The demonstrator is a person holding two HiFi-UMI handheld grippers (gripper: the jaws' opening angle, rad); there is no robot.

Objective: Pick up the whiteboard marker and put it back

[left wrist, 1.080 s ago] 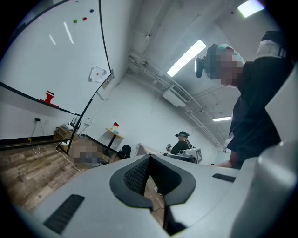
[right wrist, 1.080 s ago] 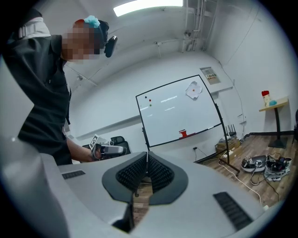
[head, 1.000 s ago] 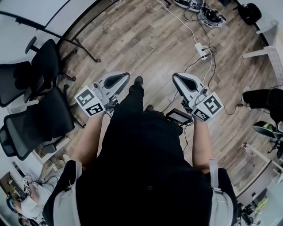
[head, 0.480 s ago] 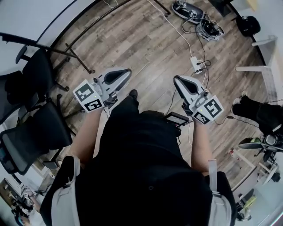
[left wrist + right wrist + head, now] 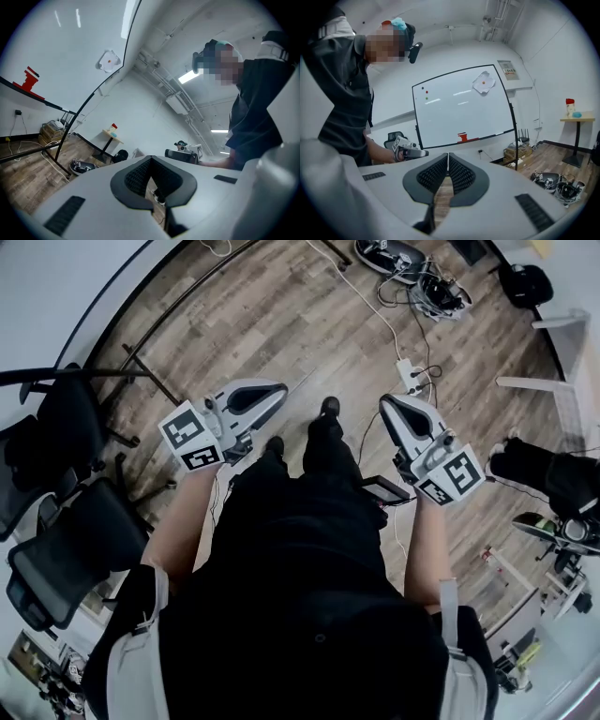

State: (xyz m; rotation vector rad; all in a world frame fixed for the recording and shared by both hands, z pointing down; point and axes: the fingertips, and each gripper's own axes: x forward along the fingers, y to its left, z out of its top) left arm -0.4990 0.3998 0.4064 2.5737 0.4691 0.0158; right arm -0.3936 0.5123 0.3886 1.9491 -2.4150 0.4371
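Observation:
No whiteboard marker shows clearly in any view. In the right gripper view a whiteboard (image 5: 459, 105) on a stand is ahead, with a small red object (image 5: 462, 137) on its ledge and a white cloth (image 5: 483, 83) stuck near its top. The left gripper view shows the same whiteboard (image 5: 61, 51) at the left. In the head view my left gripper (image 5: 277, 390) and right gripper (image 5: 386, 401) are held level in front of the body, above the wooden floor. Both are shut, the left gripper (image 5: 151, 158) and the right gripper (image 5: 448, 155) each with nothing between the pads.
Black office chairs (image 5: 75, 531) stand at the left. The whiteboard stand's black legs (image 5: 141, 371) cross the floor ahead on the left. A power strip with cables (image 5: 410, 371) and a pile of gear (image 5: 412, 263) lie ahead on the right. A small side table (image 5: 576, 117) stands far right.
The person has walked forward: chairs and floor cables have slid back and left in the head view. Both grippers stay shut in front of the body.

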